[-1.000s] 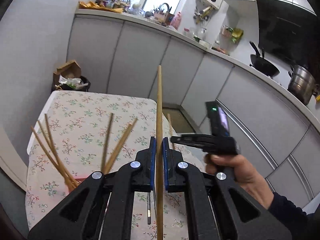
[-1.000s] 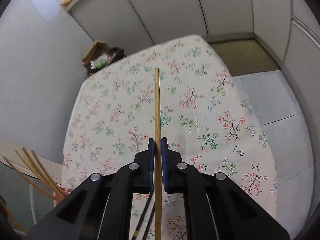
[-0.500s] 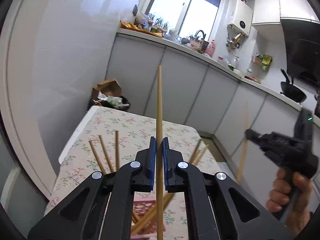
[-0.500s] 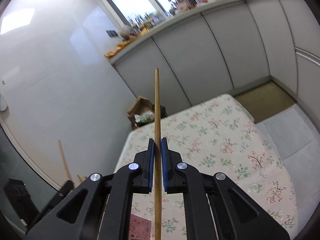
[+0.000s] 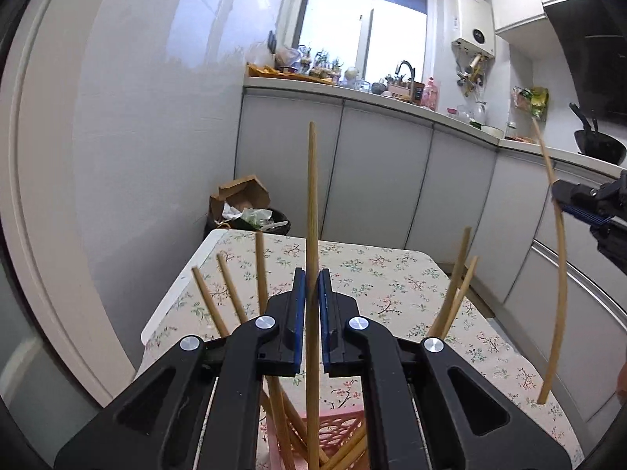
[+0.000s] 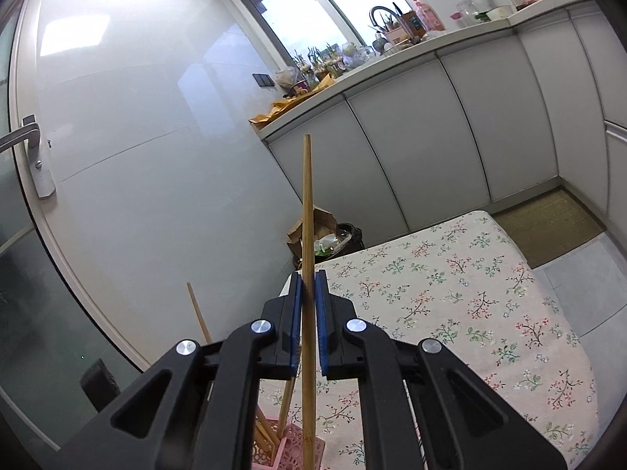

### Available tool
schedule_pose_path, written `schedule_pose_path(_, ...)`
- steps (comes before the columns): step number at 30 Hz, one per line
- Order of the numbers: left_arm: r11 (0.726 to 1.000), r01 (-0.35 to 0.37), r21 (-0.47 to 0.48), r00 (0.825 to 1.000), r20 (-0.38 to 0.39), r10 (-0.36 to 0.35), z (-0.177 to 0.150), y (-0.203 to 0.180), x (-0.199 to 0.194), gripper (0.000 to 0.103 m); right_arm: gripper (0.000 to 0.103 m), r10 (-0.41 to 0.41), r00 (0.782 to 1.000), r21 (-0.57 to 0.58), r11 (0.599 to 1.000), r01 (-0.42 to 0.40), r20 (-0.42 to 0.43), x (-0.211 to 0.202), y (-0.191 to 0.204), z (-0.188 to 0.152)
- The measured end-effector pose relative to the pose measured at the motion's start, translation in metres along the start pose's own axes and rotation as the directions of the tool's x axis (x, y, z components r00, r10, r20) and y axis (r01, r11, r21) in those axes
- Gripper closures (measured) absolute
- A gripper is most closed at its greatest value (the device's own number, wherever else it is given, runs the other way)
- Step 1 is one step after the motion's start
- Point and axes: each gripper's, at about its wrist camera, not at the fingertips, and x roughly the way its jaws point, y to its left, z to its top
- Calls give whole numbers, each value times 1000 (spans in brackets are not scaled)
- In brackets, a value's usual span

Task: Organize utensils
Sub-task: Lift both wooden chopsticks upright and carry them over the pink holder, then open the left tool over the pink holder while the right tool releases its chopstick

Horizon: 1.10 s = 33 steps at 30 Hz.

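Observation:
My left gripper is shut on a wooden chopstick held upright, its lower end above the pink lattice holder. Several wooden chopsticks stand fanned out in that holder. My right gripper is shut on another wooden chopstick, also upright, its lower end just over the pink holder. The right gripper shows at the right edge of the left wrist view, with its chopstick hanging down beside the holder.
The table has a floral cloth. A bin with a cardboard box stands beyond the table against the wall. White cabinets run behind. A glass door with a handle is at the left.
Both grippers have tilted up from looking down at the table to nearly level, turning their chopsticks upright. They have moved over the pink holder, the right one drawing near the left.

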Motion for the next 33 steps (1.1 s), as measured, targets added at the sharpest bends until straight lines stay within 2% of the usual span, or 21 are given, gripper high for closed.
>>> schedule_pose_path(4, 999, -41, 30, 999, -32, 42, -11, -1, -1, 97, 96, 12, 1000, -5, 1000, -12, 4, -1, 1, -1)
schedule_pose_path(9, 998, -9, 68, 993, -115, 17, -13, -12, -9, 95, 96, 16, 1000, -17, 1000, -16, 2, -1, 4, -4)
schedule_pose_path(11, 999, 3, 38, 993, -116, 2, -4, -10, -19, 91, 96, 15, 1000, -30, 999, -15, -3, 1, 8, -7)
schedule_pose_path(13, 1000, 14, -28, 995, -95, -17, 5, -3, -27, 82, 96, 12, 1000, -48, 999, -12, -8, 4, 15, -12)
schedule_pose_path(19, 987, 2, -162, 990, -142, -25, 29, 18, -41, 82, 96, 26, 1000, -72, 997, -27, -17, 10, 33, -24)
schedule_pose_path(22, 987, -21, -159, 986, -164, -5, 40, 22, -50, 79, 96, 54, 998, -67, 996, -55, -21, 15, 46, -31)
schedule_pose_path(27, 979, -14, -201, 980, -199, -26, 49, 29, -54, 75, 96, 82, 997, -109, 991, -81, 6, 27, 75, -50)
schedule_pose_path(33, 969, -48, -244, 963, -269, -20, 46, 44, -47, 75, 96, 47, 999, -188, 981, -41, 23, 57, 99, -79)
